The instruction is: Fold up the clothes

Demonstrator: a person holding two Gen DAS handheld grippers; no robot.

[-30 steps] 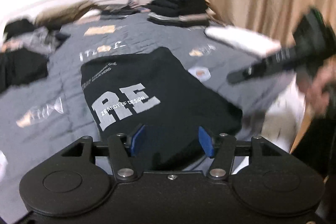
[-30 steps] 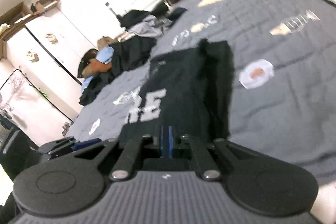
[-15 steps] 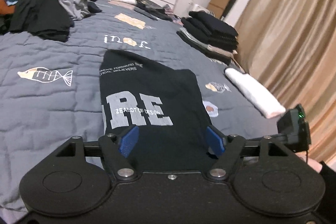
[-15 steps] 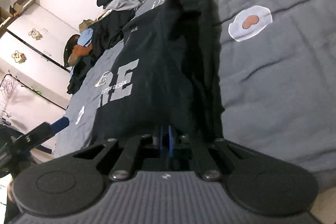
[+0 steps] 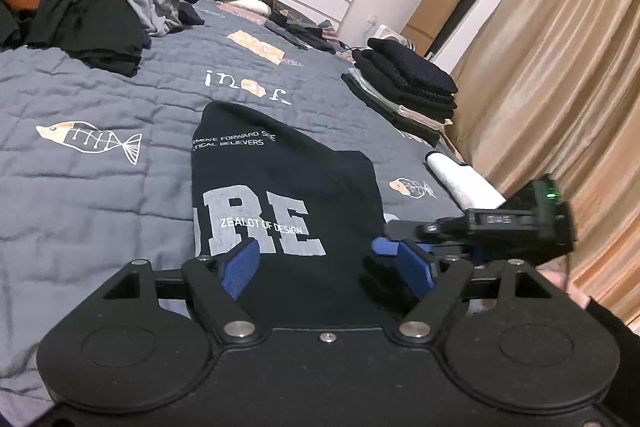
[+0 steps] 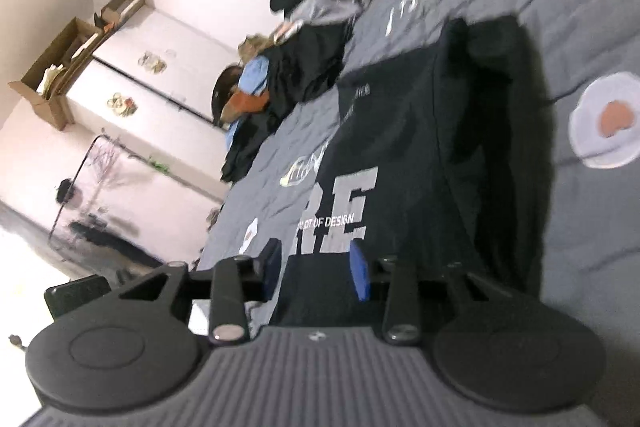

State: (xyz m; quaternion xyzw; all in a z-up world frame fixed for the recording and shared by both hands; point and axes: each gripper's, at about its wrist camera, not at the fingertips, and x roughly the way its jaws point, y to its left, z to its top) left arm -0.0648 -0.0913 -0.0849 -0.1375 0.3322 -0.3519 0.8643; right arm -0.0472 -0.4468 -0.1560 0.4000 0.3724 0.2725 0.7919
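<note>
Black shirt (image 5: 280,195) lies folded mid-frame on the gray quilt (image 5: 80,187), both grippers, left (image 5: 326,263) and right (image 6: 316,269), opening over it, gripping nothing.

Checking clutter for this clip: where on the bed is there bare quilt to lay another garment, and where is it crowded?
Bare quilt lies left of the black T-shirt, around the fish print, and beyond it, near the lettering. Crowded: the unfolded pile at far left, the folded stack and white folded item along the curtain side.
</note>
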